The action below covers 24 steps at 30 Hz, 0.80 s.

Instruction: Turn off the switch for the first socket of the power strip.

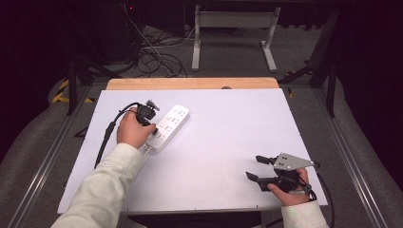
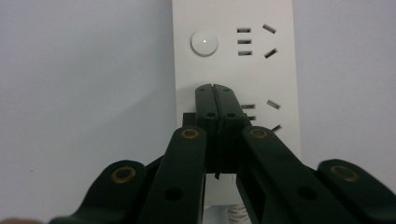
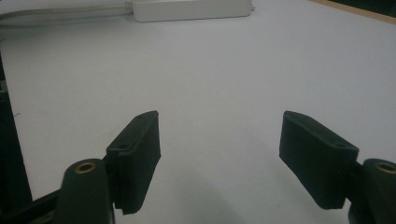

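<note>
White plastic power strip: lying slantwise on the left half of the white table sheet, its near end sitting under the person's left hand; round white button showing beside the socket slots in the left gripper view.
Left gripper: jaws pressing tight together with nothing between them, tips pointing down at the strip's top face just below the button; whether they are touching it cannot be told.
Right gripper: resting near the table's front right corner, well apart from the strip, jaws standing wide and holding nothing.
Grey three-cornered plate: sitting on top of the right gripper.
Path between the two: bare white sheet is lying between the right gripper and the strip, as the right gripper view is showing.
Wooden table edge: running along the far side of the sheet.
Black cables on the floor: lying tangled beyond the table, beside a white metal frame.
</note>
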Motion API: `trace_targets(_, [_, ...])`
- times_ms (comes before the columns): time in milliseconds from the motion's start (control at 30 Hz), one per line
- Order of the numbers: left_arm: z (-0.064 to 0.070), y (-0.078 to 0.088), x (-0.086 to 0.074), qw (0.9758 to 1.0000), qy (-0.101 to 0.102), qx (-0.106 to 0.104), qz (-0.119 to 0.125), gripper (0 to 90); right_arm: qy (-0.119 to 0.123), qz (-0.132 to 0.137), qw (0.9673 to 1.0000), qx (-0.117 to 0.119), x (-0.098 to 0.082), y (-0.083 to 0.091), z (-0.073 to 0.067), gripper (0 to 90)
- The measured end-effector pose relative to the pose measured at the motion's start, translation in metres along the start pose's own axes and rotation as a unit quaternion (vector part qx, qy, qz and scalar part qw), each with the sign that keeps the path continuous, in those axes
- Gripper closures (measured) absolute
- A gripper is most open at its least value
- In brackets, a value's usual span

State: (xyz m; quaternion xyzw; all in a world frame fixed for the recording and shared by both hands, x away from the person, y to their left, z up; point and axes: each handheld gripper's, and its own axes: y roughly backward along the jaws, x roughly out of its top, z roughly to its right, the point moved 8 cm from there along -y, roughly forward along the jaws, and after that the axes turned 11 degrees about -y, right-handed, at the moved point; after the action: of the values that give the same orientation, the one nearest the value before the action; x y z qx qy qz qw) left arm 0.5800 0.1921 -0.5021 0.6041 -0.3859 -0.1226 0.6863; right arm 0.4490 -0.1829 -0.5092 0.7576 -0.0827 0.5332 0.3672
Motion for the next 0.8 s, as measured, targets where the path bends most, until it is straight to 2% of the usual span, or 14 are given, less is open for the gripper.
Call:
trace_targets(100, [0.0004, 0.0001, -0.0006, 1.0000, -0.003, 0.003, 0.000, 89.8, -0.001, 0.000, 1.0000, 0.001, -0.0003, -0.0001, 0.0002, 29.6])
trace_targets(133, [0.0003, 0.0005, -0.0012, 0.9999, -0.006, 0.010, -0.005, 89.8, -0.002, 0.000, 1.0000, 0.002, -0.0004, -0.0002, 0.0002, 29.5])
trace_targets(167, [-0.0013, 0.0012, -0.0025, 0.9993, -0.012, 0.030, -0.017, 89.8, -0.001, 0.000, 1.0000, 0.002, -0.0005, -0.0004, 0.0002, 29.5])
trace_targets(267, [-0.0024, 0.0008, -0.0035, 0.9997, -0.008, 0.023, -0.003, 89.8, -0.001, -0.001, 1.0000, 0.002, -0.0005, -0.0005, -0.0003, 29.5])
trace_targets(333, [-0.0045, 0.0005, -0.0046, 0.9999, 0.001, 0.009, 0.013, 89.9, -0.001, -0.001, 1.0000, 0.003, -0.0007, -0.0006, -0.0004, 29.5])
trace_targets(400, [-0.0055, 0.0009, -0.0047, 0.9998, -0.006, 0.018, 0.012, 89.9, -0.002, -0.002, 1.0000, 0.003, -0.0010, -0.0010, 0.0003, 29.5])
trace_targets(600, [-0.0036, 0.0004, -0.0047, 0.9998, -0.002, 0.015, 0.016, 89.9, -0.001, -0.004, 1.0000, 0.003, -0.0012, -0.0017, 0.0002, 29.5])
trace_targets(767, [0.0001, 0.0001, -0.0044, 0.9987, -0.018, 0.047, 0.011, 89.9, -0.002, -0.005, 1.0000, 0.004, -0.0016, -0.0023, 0.0004, 29.4])
trace_targets(800, [0.0008, -0.0002, -0.0042, 0.9986, -0.022, 0.047, 0.010, 89.9, -0.002, -0.005, 1.0000, 0.004, -0.0016, -0.0023, 0.0002, 29.5])
